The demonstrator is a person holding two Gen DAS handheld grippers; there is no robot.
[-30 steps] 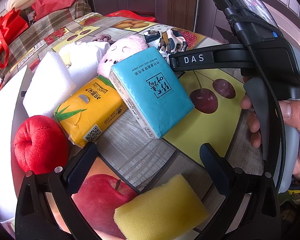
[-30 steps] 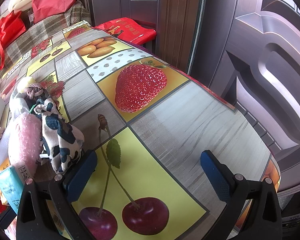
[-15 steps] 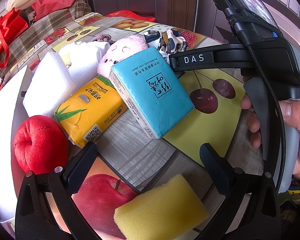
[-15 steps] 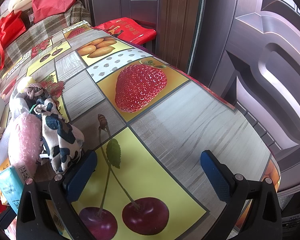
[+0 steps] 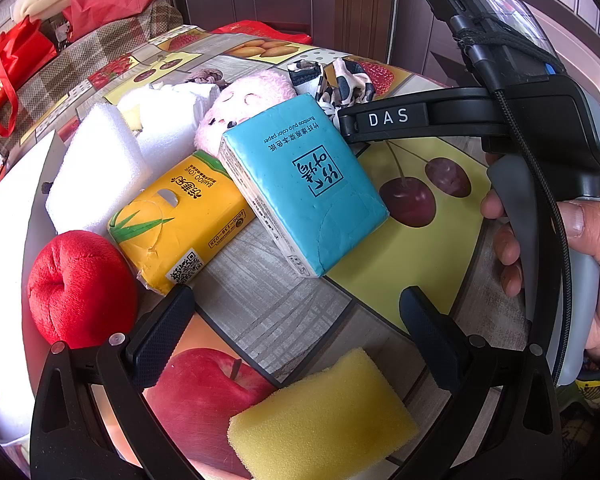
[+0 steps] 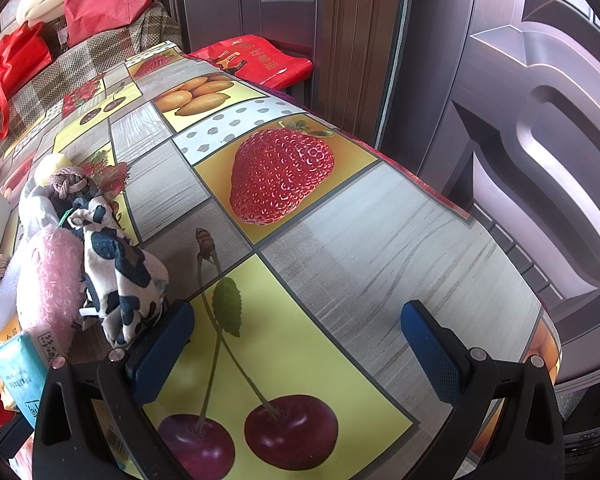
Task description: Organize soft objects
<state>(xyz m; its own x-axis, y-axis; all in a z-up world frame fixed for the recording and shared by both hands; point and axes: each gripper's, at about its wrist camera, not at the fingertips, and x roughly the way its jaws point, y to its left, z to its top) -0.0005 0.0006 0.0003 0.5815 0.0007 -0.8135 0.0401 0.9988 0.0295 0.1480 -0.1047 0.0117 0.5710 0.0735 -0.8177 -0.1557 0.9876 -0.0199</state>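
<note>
In the left wrist view a blue tissue pack (image 5: 304, 184) leans on a yellow tissue pack (image 5: 180, 216). A red plush apple (image 5: 80, 284) lies at the left, white foam blocks (image 5: 96, 168) and a pink plush toy (image 5: 244, 100) behind. A yellow sponge (image 5: 324, 416) lies just below my open left gripper (image 5: 296, 320), which holds nothing. My right gripper (image 6: 296, 336) is open over the bare cloth, with a cow-print cloth (image 6: 116, 276) by its left finger. The pink plush toy (image 6: 48, 276) and the blue tissue pack (image 6: 20, 364) show at that view's left edge.
A fruit-print tablecloth (image 6: 380, 232) covers the round table, whose edge curves along the right. A hand (image 5: 588, 248) holds the right gripper's handle. Knotted rope (image 6: 68, 184) lies behind the cloth. Red bags (image 6: 4, 76) and a door stand beyond the table.
</note>
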